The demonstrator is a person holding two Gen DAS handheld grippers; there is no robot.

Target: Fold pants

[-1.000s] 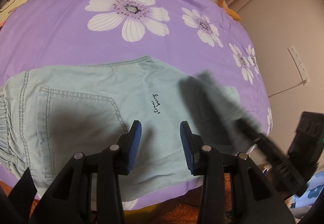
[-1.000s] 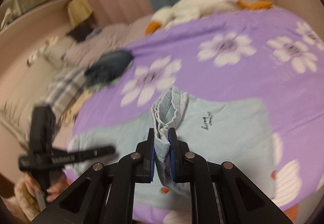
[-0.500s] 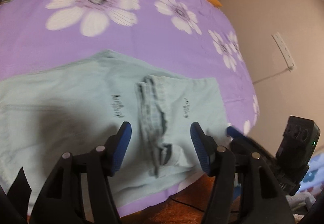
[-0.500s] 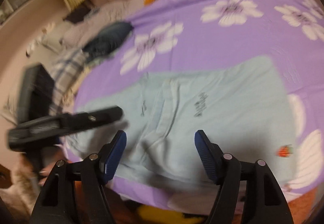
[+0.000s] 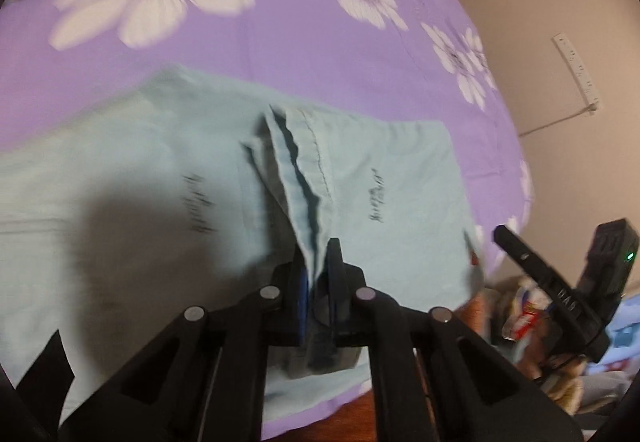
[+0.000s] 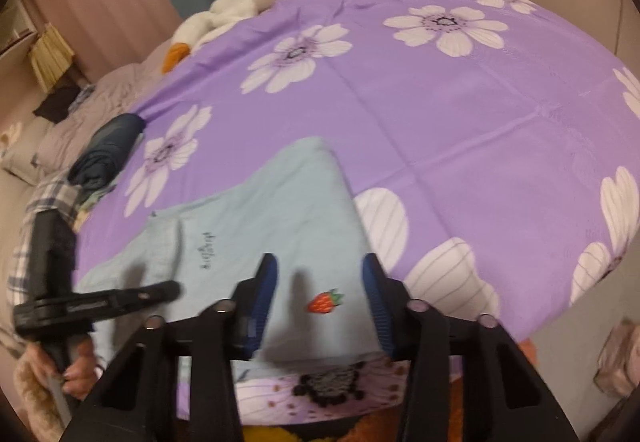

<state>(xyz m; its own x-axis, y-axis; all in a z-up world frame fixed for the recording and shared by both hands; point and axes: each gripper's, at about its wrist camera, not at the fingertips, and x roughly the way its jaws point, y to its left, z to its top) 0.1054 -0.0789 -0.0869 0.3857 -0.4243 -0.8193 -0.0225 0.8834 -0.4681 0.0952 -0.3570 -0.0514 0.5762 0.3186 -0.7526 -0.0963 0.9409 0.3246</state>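
Pale-blue denim pants [image 5: 380, 178] are lying on the near purple floral bedspread [image 6: 460, 114]. Left gripper [image 5: 318, 282] is pinching their bunched edge; right gripper [image 6: 320, 278] is closing, nothing clamped. Lifting should stay level.

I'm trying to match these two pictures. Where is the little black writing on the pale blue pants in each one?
Left wrist view: black writing, right of centre, beside the pinched hem.
Right wrist view: black writing, lower left.
Shared landmark: the purple flowered bedspread.
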